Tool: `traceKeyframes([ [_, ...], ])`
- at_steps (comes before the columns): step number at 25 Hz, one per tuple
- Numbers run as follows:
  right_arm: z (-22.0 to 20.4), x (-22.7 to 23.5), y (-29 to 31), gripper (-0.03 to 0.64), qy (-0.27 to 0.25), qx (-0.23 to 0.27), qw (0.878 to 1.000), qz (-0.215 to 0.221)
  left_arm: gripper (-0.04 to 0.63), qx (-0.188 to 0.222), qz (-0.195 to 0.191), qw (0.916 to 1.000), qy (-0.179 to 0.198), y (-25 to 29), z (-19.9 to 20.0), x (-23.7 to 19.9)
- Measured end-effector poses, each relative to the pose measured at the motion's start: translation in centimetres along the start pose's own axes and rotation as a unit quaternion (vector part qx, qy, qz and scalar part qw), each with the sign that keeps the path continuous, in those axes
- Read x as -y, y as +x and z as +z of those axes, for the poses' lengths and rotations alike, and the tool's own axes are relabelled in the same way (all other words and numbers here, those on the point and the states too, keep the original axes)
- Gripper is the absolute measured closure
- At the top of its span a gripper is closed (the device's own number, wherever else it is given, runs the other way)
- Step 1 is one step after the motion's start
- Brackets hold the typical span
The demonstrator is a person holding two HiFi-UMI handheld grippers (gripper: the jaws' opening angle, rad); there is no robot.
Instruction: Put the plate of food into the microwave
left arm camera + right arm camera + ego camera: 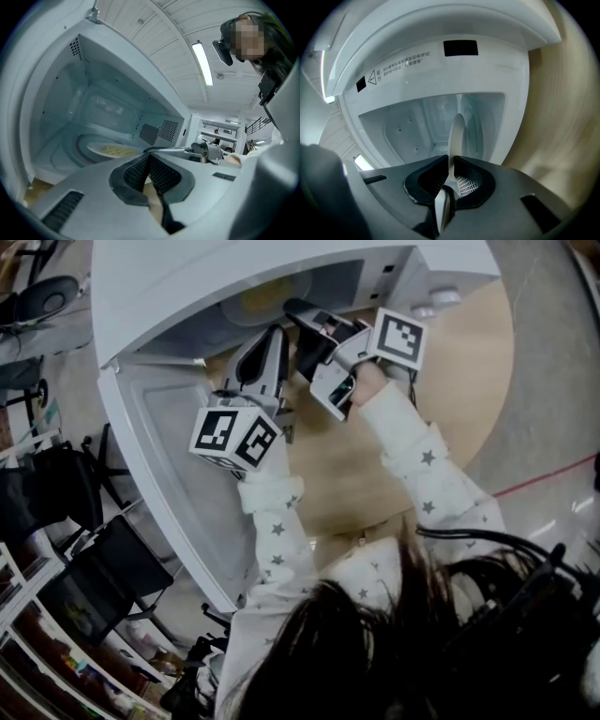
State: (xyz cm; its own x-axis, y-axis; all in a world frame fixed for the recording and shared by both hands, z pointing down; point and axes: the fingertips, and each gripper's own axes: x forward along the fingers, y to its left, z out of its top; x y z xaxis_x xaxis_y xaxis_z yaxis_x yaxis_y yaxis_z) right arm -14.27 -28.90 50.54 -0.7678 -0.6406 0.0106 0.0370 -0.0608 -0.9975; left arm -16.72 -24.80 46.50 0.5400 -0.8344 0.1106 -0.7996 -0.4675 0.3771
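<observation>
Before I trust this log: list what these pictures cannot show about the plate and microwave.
Left gripper view: the left tool covers the plate's near edge; food too small to name.
Right gripper view: the plate is edge-on, so its food is hidden.
Head view: the right tool hides its own grip.

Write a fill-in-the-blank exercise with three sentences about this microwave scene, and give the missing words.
1. The plate of food lies inside the microwave, whose door is ____.
2. The right gripper is shut on the plate's ____.
3. The left gripper has its jaws ____, with nothing between them.
Missing words: open; rim; shut.
</observation>
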Motion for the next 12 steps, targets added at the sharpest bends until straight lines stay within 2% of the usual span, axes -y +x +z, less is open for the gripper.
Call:
traceKeyframes([
  [7, -0.6, 1.0, 2.0, 0.591, -0.047, -0.035, 0.998, -0.033, 0.601, 0.002, 0.013, 0.9999, -0.01, -0.3, -0.3, -2.2],
  [12, -0.9, 0.8, 2.0, 0.591, -0.072, -0.029, 0.995, -0.057, 0.601, 0.002, 0.014, 0.9998, -0.012, -1.1, -0.2, -2.2],
])
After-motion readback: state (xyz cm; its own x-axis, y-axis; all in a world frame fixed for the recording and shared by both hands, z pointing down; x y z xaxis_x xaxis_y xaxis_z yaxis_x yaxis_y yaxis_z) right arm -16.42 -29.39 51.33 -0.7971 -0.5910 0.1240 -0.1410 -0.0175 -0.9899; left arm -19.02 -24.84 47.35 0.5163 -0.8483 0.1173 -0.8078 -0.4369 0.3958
